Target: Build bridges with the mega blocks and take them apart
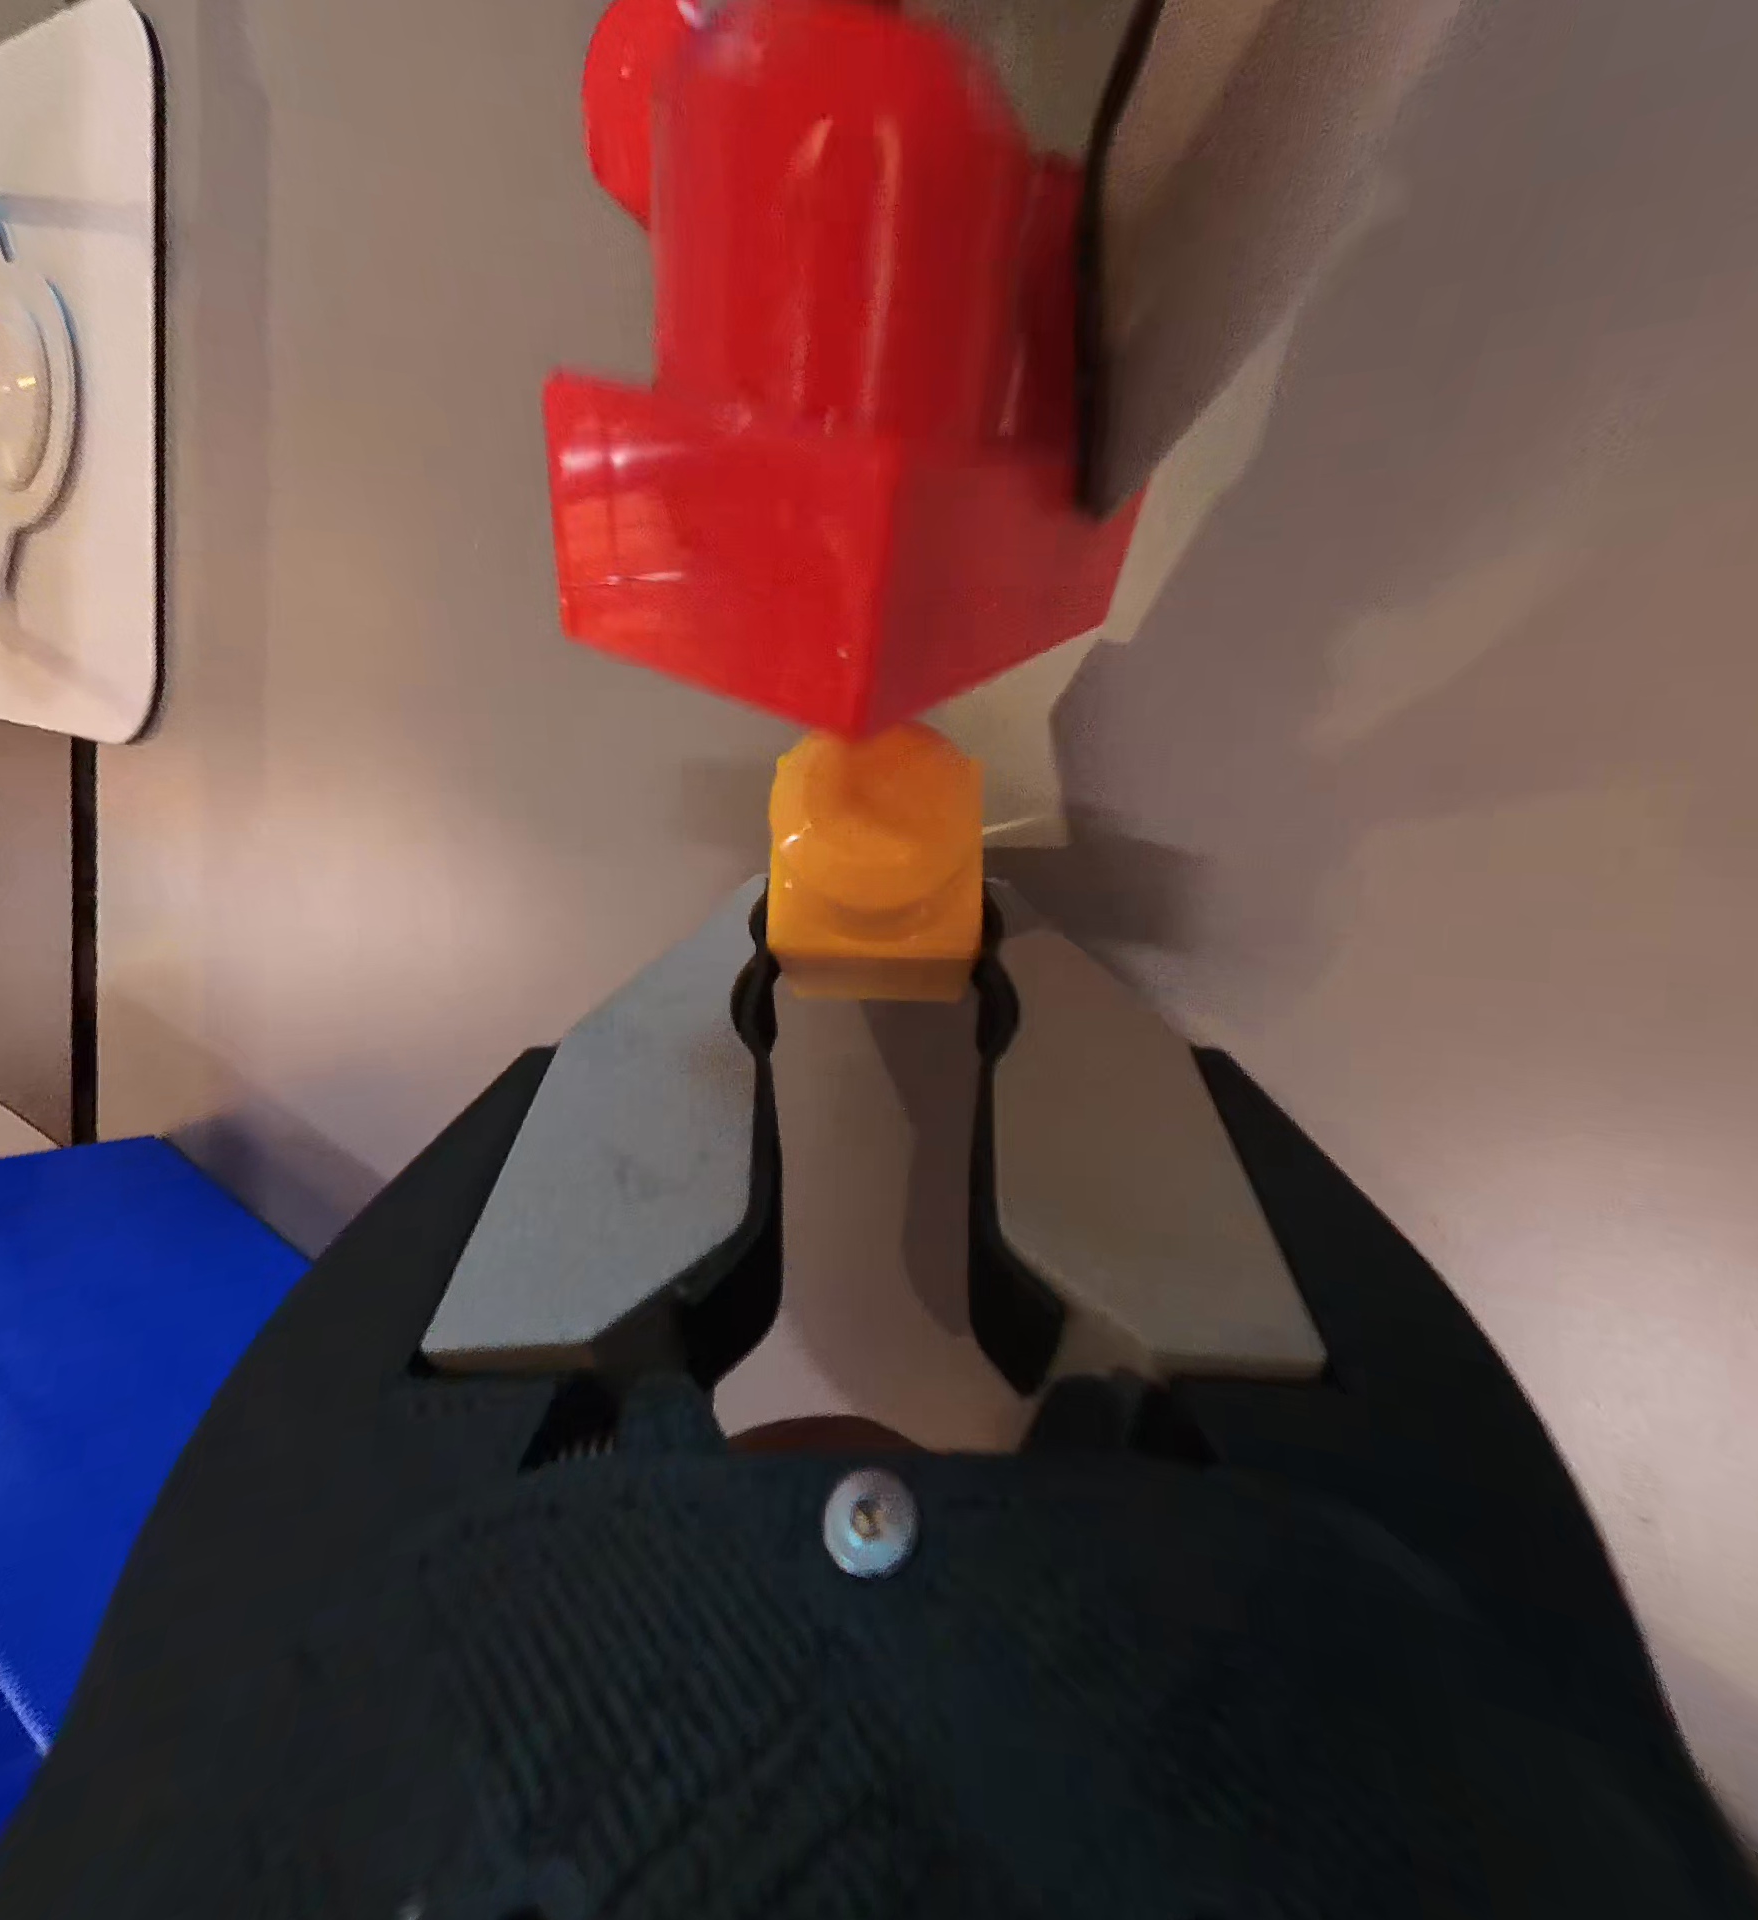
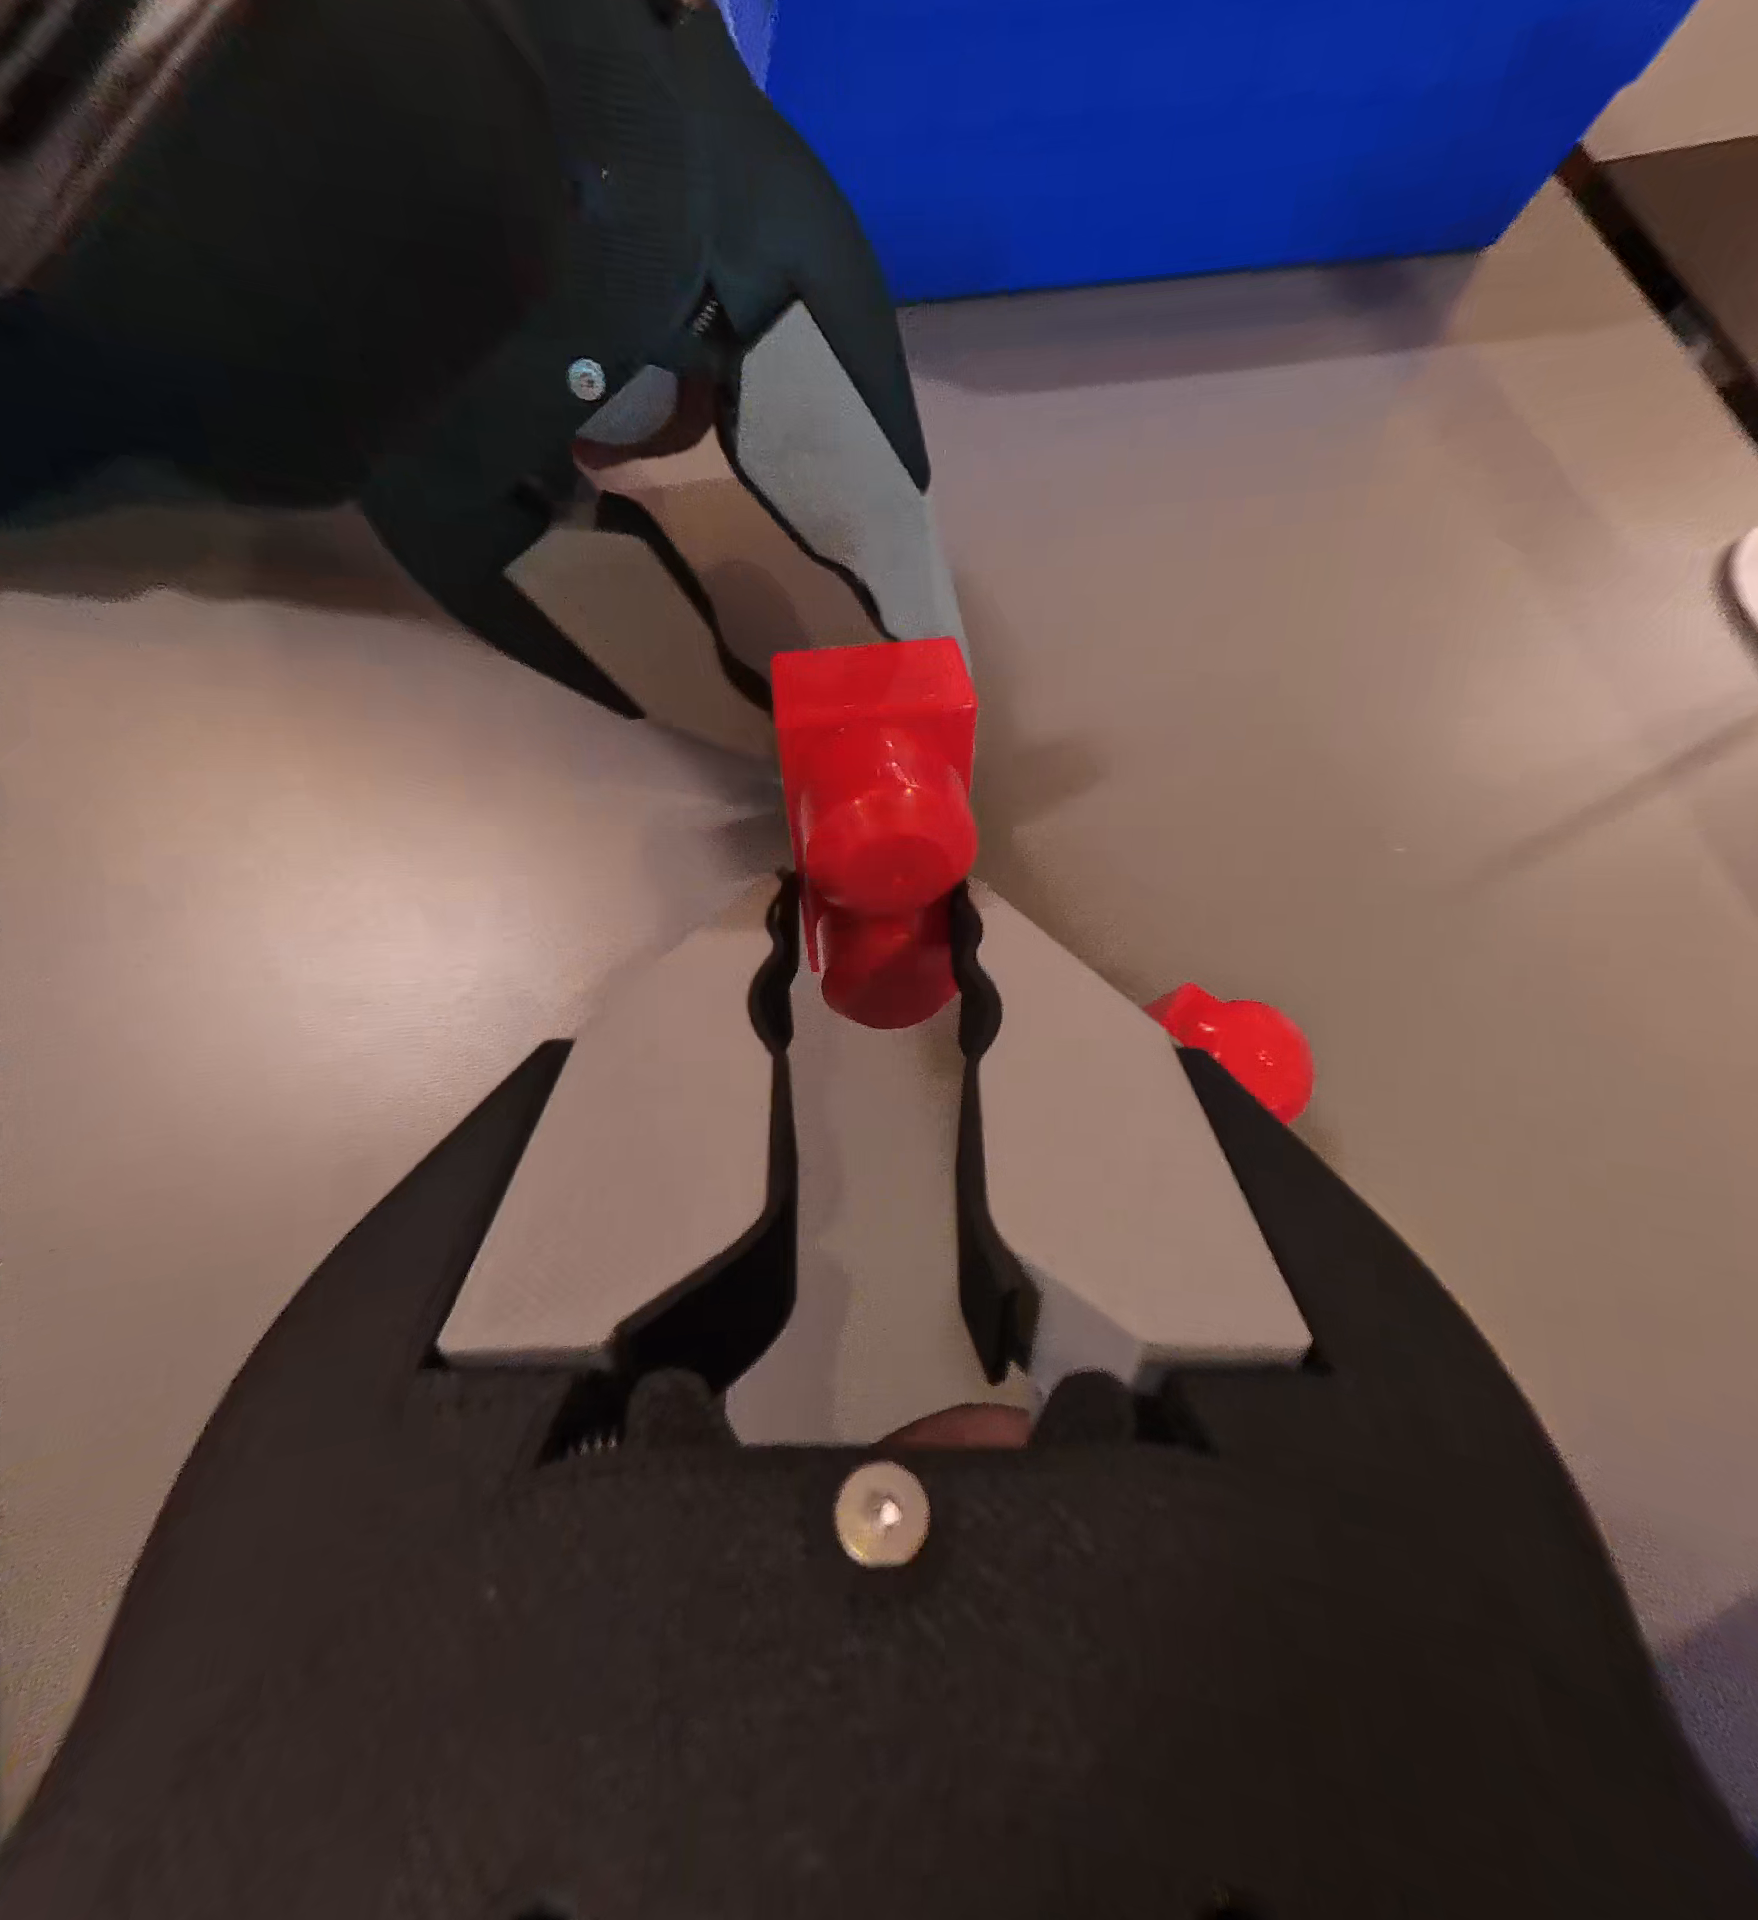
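The table [image 2: 1374,644] is grey; a blue bin [image 2: 1114,135] stands at its far side, and a white plate [image 1: 44,416] with a clear dome lies at the left edge of the left wrist view. Both grippers are raised over the table and meet nose to nose.

The left gripper [image 1: 873,935] is closed to a narrow gap on an orange block [image 1: 870,894], stud facing the camera. The right gripper [image 2: 875,956] is closed to a similar gap on the studs of a red block [image 2: 880,790]. In the left view the red block's lower corner touches the orange block; whether the two are seated cannot be told. A second red block [image 2: 1244,1049] lies on the table just right of the right gripper.

Procedure, judged from this pose: align stud axes before pressing or pulling. Move along that axis only; twisting is likely to slip a block from the pads. Keep both grips firm.

No brand, label or legible writing shows on any block or gripper
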Available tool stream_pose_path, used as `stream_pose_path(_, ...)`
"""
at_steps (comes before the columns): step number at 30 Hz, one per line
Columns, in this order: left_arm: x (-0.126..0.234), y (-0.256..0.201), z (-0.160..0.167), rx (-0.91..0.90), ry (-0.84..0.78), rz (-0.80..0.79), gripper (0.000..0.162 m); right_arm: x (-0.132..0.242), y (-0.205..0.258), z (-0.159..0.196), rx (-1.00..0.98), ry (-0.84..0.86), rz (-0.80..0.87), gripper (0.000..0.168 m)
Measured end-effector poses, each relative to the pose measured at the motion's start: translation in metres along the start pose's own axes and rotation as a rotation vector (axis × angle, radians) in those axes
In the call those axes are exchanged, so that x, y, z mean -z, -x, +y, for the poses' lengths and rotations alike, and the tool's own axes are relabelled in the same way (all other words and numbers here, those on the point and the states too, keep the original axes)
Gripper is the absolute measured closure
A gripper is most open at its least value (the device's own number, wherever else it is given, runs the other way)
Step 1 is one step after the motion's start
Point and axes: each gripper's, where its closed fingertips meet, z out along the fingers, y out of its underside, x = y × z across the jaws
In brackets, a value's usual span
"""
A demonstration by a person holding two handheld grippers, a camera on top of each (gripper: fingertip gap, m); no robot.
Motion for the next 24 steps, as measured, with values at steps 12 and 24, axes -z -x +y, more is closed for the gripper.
stream_pose_path(12,0.007,-0.034,-0.005,0.099,-0.072,0.287,0.128,-0.014,0.016,0.018,0.215,0.224,-0.03,0.143)
stream_pose_path(24,0.015,-0.071,-0.03,0.201,-0.216,0.582,0.128,0.005,0.032,0.027,0.099,0.599,-0.294,0.142)
